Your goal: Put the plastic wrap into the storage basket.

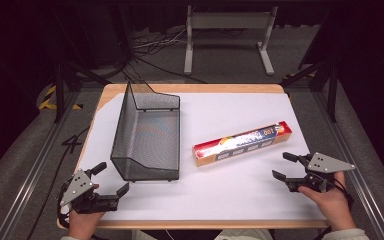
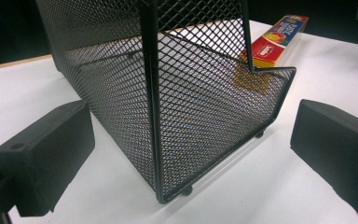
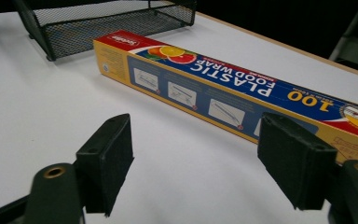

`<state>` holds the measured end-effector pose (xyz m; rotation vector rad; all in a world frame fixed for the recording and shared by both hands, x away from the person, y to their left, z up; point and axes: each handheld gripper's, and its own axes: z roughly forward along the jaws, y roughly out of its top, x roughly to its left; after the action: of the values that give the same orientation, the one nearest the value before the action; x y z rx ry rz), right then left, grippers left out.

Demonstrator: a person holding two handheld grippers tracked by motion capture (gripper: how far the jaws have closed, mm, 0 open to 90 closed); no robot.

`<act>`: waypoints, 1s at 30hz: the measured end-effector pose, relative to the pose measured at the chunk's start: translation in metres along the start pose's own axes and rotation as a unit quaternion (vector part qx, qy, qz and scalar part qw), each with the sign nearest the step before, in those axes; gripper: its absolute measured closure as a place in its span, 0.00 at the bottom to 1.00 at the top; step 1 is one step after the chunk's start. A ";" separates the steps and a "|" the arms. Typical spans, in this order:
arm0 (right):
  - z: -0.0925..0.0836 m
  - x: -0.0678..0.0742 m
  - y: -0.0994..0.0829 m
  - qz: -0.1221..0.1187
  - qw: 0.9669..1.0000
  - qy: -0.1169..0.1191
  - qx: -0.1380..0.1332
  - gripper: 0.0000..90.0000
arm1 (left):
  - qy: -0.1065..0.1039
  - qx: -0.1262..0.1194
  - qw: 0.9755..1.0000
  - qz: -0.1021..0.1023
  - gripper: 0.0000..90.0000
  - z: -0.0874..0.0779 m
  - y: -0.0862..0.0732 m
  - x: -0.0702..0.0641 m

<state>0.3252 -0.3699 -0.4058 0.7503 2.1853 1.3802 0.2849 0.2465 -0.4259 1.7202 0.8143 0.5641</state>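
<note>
One plastic food wrap box (image 1: 242,145) lies flat on the white table (image 1: 230,195), just beside the mesh basket (image 1: 147,135). Right gripper (image 1: 283,165) near it, jaws apart, empty; left gripper (image 1: 112,178) likewise. Box looks light, stiff, crushable: grip across the narrow width, mid-length.

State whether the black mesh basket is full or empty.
Empty: the mesh basket shows bare mesh inside; the food wrap box lies beside it.

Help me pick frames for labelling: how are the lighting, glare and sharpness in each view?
High view: white table sheet evenly lit, surroundings dark, slightly soft. Left gripper view: mesh basket sharp, casting a faint shadow; the near jaws look softer. Right gripper view: food wrap box print readable, mild sheen, its own jaws blurred at the bottom.
</note>
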 end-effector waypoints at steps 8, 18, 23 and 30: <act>0.007 -0.003 0.022 -0.022 0.999 0.025 0.009 0.32 | 0.001 -0.002 1.000 0.005 0.01 0.000 0.002 -0.002; 0.005 -0.006 0.024 0.010 1.000 0.005 -0.014 0.22 | -0.001 -0.005 1.000 0.000 0.00 -0.005 0.000 -0.002; 0.005 -0.011 0.031 0.011 1.000 -0.002 -0.005 0.19 | 0.001 -0.005 1.000 -0.003 0.00 -0.006 0.000 -0.003; 0.010 -0.023 0.062 0.003 1.000 0.001 0.002 0.16 | 0.001 -0.003 1.000 -0.004 0.00 -0.007 -0.001 -0.002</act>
<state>0.3620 -0.3565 -0.3510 0.7575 2.1897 1.3811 0.2785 0.2496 -0.4246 1.7091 0.8209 0.5629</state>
